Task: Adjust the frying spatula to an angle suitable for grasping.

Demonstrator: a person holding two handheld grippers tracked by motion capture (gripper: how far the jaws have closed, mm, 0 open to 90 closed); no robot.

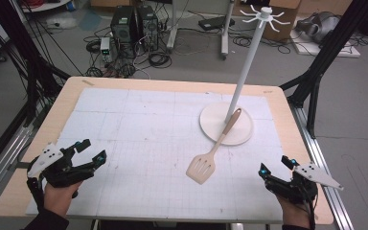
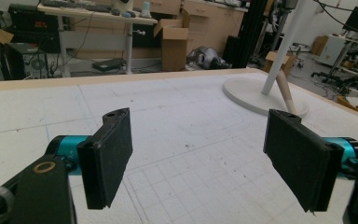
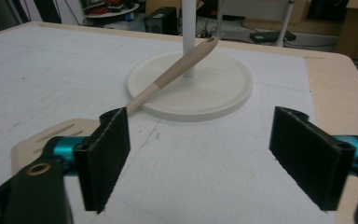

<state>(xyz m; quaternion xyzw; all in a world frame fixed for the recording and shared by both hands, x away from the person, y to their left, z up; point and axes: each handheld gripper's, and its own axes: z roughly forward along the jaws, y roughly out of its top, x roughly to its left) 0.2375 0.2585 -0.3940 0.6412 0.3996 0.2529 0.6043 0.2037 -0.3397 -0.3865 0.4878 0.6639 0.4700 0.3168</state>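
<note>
A beige slotted spatula (image 1: 213, 152) lies on the white gridded mat, its wooden handle (image 3: 172, 77) resting on the round white base (image 1: 237, 134) of a tall white hook stand (image 1: 249, 62). My left gripper (image 1: 92, 151) hovers open near the mat's front left corner, nothing between its black pads (image 2: 109, 156). At the front right my right gripper (image 1: 275, 165) is open too, to the right of the spatula's blade (image 3: 25, 144), apart from it. In the right gripper view the blade lies behind the left pad (image 3: 105, 156).
The mat (image 1: 139, 129) covers a wooden table (image 1: 57, 112) whose bare edge runs all round. Black frame struts stand at both sides. Beyond the far edge the floor holds computer cases (image 1: 134, 26), cables and cardboard boxes (image 2: 175, 44).
</note>
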